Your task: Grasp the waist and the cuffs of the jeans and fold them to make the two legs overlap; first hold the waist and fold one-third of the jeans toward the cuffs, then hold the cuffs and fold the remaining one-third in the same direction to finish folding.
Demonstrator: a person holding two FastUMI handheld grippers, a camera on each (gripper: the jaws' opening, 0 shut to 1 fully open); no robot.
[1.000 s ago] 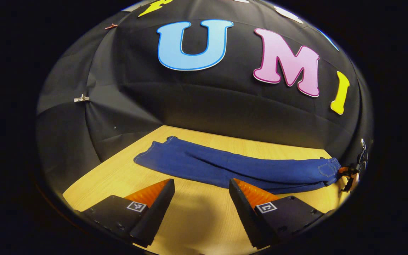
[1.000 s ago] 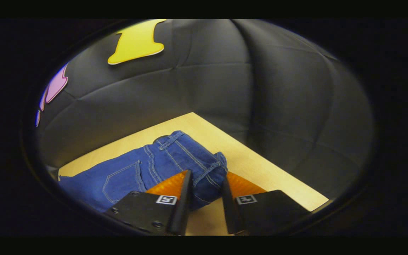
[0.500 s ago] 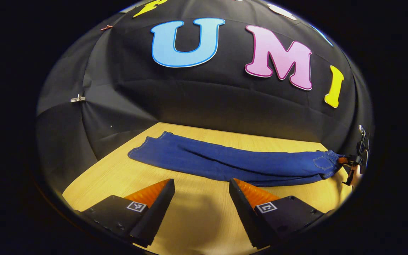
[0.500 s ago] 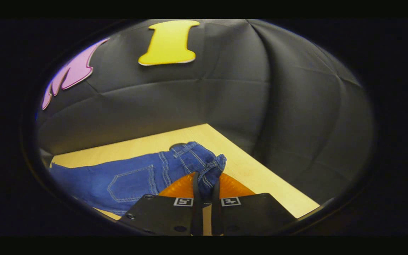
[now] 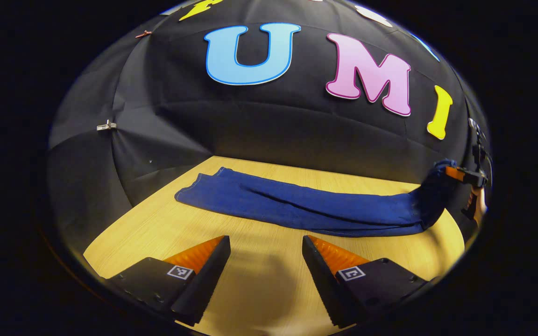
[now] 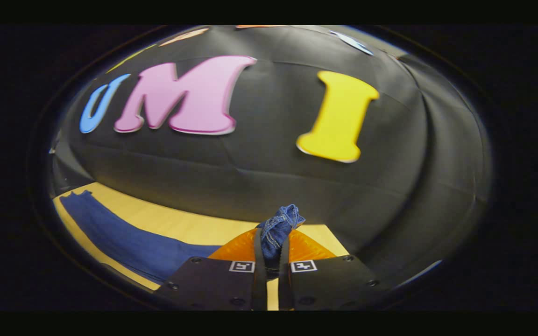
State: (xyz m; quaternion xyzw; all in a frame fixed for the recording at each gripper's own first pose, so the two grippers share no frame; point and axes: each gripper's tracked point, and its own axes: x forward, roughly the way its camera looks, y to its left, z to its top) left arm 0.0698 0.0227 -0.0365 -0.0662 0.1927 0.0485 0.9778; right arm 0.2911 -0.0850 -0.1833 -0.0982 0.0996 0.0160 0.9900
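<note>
Blue jeans [image 5: 297, 207] lie stretched along the wooden table [image 5: 250, 289], cuffs at the left end and waist at the right. In the left gripper view the waist end [image 5: 435, 186] rises off the table, pinched by my right gripper [image 5: 460, 173] at the far right. In the right gripper view my right gripper [image 6: 271, 252] is shut on a bunched fold of the waistband [image 6: 280, 224], and the legs [image 6: 124, 238] trail away to the left. My left gripper [image 5: 264, 254] hovers open over bare table, short of the legs, with nothing between its fingers.
The black cloth wall [image 5: 273, 130] closes the booth behind the table and at both ends. A small metal clip [image 5: 106, 126] is pinned to the wall at the left. Bare wood runs between my left gripper and the jeans.
My right gripper closed on the waistband and lifted it off the table, pulling the waist end upward. The left gripper has stayed open, nearly in place.
</note>
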